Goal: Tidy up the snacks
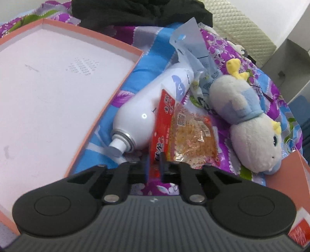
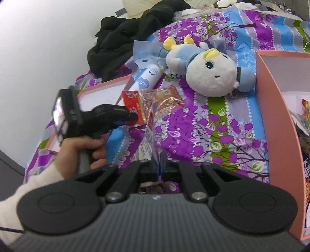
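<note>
Left claw [image 1: 155, 166] clamped on near red edge of snack pack [image 1: 186, 133]; also seen from right wrist view, left claw [image 2: 133, 117] pinching pack [image 2: 153, 100] by its red end, pack lifted just above bedspread [image 2: 213, 139]. Pack: red header, clear window, orange-yellow contents.

Right claw [image 2: 158, 164] closed on a thin packet [image 2: 152, 124] seen edge-on, red/white, standing up between the fingers; print unreadable.

In left wrist view:
- Spray can [image 1: 151, 108], white, lying on bed just left of pack, nozzle toward near side, touching pack's left edge.
- Plush [image 1: 246, 124], grey-white with blue and yellow bits, lying right of pack, near but apart.
- Clear bags [image 1: 191, 56] at far end of can, crumpled.
- Box lid [image 1: 48, 100], pink rim, white inside, on left, tilted view.
- Black cloth [image 1: 139, 11] at far edge.

In right wrist view:
- Pink box [image 2: 277, 135] on right, wall facing camera; snack bags [image 2: 306, 116] inside, partly cut off by frame edge.
- Plush [image 2: 209, 71] far centre, head touching box wall or just beside it, cannot tell.
- Can [image 2: 145, 81] far of pack, partly under it.
- Person's hand [image 2: 85, 147] gripping left tool handle, white sleeve.
</note>
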{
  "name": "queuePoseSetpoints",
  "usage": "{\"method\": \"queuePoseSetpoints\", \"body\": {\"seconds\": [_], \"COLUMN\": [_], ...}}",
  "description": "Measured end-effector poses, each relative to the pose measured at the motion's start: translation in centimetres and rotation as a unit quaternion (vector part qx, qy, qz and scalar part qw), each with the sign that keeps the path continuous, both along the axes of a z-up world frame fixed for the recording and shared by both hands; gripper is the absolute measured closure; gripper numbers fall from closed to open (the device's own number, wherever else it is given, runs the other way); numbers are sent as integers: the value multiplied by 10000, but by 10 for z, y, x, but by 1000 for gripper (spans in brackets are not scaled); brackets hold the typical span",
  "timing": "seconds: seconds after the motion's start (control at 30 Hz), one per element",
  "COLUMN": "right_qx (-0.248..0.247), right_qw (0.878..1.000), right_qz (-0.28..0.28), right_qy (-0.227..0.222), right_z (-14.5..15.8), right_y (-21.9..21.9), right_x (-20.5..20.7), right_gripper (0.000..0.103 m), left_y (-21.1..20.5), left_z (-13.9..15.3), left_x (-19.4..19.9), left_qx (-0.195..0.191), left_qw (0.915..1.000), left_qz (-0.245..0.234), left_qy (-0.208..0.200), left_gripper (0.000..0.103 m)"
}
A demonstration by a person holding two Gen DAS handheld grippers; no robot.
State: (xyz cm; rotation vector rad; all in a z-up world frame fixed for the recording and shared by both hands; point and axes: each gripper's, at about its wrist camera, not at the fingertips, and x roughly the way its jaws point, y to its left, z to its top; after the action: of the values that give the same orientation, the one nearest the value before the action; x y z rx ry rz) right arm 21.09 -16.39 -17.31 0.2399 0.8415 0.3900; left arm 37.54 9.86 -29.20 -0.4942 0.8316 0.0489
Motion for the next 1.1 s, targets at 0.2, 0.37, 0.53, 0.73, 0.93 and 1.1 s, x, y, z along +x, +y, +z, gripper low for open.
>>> {"method": "queuePoseSetpoints", "body": {"seconds": [0.2,0.37,0.53,0.73,0.93,1.1], "right_qx": [-37,-86,47,-132,-446,-659], "right_qw": [9999,9995,9986,9978,9962,9937], "right_qz": [-136,-268,-523,-640,-742,-909], "right_qy": [-42,-121,107,132,85,45], "right_z": [14,20,15,7,0,-10], "right_y": [-7,-13,-24,-27,-34,-39], "right_x": [-15,-35,-63,-93,-114,-124], "right_gripper": [98,98,98,98,98,98], "left_y": [-14,-17,-13,-8,-4,-3], "left_z": [11,26,39,49,54,51], "left_x": [-8,-36,-86,-158,-226,-269], "left_qx": [19,-147,-397,-464,-573,-718], "left_qw": [9996,9995,9990,9985,9969,9949], "left_qz": [-192,-96,88,274,496,567], "left_qy": [-228,-266,-156,-4,194,421], "left_gripper": [103,103,103,103,103,103]}}
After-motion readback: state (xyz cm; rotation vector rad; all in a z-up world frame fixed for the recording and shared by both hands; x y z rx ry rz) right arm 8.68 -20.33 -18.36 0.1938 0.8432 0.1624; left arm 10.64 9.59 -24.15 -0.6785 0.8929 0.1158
